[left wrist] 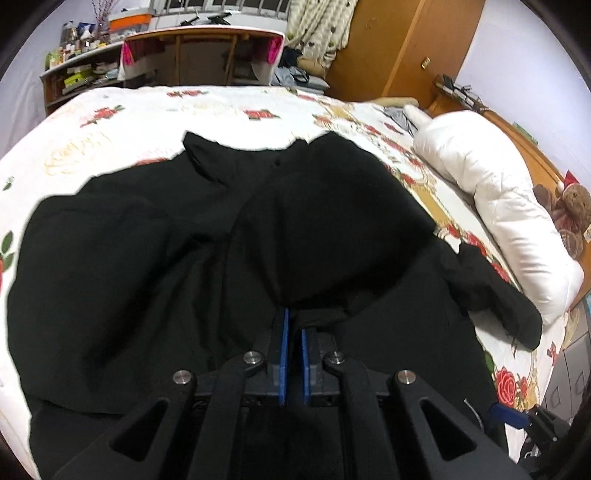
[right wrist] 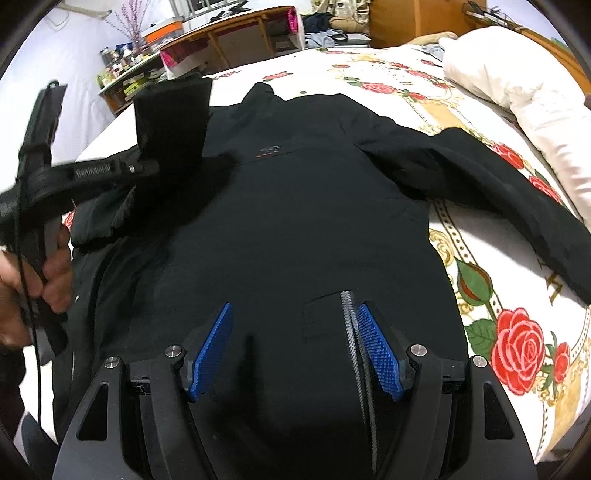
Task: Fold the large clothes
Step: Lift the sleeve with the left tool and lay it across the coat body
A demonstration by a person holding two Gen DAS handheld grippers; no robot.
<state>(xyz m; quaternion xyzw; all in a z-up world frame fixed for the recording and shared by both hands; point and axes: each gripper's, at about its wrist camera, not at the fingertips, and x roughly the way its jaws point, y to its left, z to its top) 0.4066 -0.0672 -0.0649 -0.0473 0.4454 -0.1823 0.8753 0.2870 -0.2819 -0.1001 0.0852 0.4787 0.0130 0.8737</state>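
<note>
Sleeve fold-in underway: left gripper clamps its cuff; right gripper spread, empty, above jacket. Next: lay across.

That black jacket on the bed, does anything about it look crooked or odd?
Yes. The black jacket lies unevenly: its one sleeve sprawls out over the floral bedspread, while the left gripper pinches the other side, lifted.

I'm looking across a bed with a white rose-print cover, a white duvet bunched at its right. Beyond it, a wooden desk, cluttered shelves, a wooden wardrobe, pale walls, patterned curtains.
</note>
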